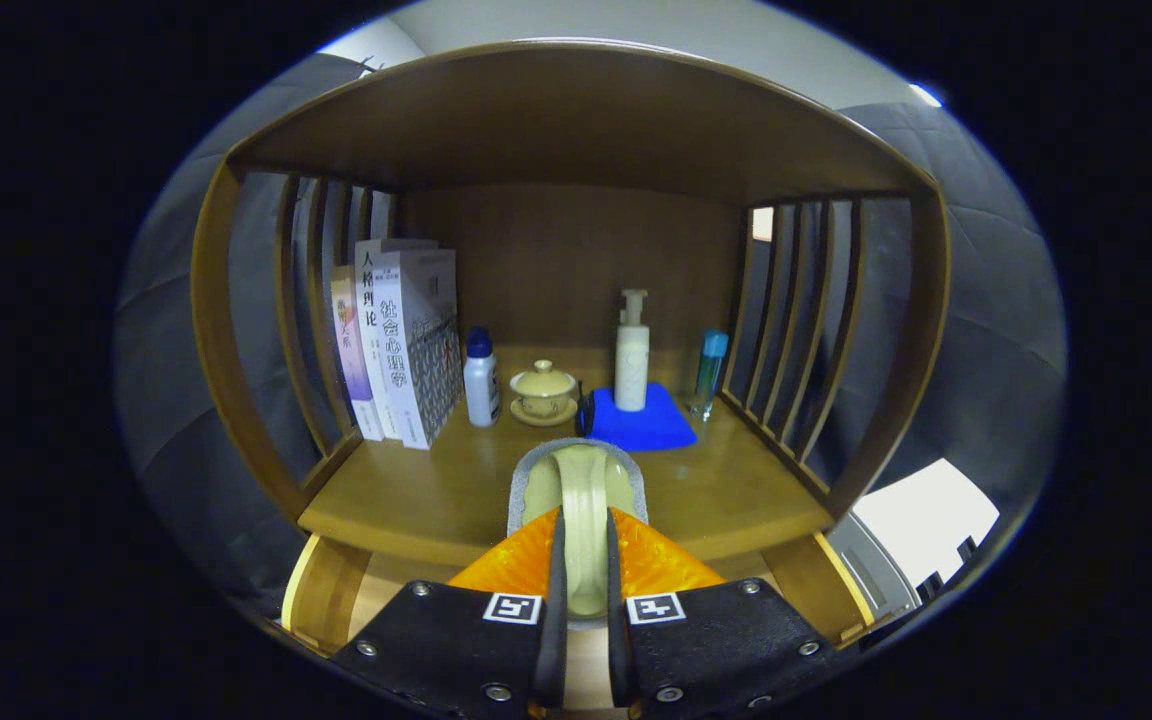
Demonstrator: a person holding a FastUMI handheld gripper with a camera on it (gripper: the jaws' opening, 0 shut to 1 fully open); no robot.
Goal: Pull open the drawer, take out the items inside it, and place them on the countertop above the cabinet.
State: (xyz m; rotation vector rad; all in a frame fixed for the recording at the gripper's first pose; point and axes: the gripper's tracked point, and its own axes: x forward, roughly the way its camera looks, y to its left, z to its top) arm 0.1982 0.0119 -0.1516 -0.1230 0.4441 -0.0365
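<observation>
My gripper (584, 535) is shut on the handle of a pale cream cup with a speckled grey rim (576, 478). Its orange fingers (526, 558) press on the handle from both sides. The cup hangs over the front edge of the wooden countertop (416, 500), just above it. Below the fingers the drawer stands pulled out, its light wooden sides (314, 600) showing left and right. What lies inside the drawer is hidden by the gripper.
Further back on the countertop stand books (398, 340) at the left, a white bottle with a blue cap (481, 380), a lidded tea cup on a saucer (543, 392), a pump bottle (631, 352) on a blue cloth (651, 425), and a teal-capped bottle (709, 372). Slatted sides and a wooden roof enclose the shelf.
</observation>
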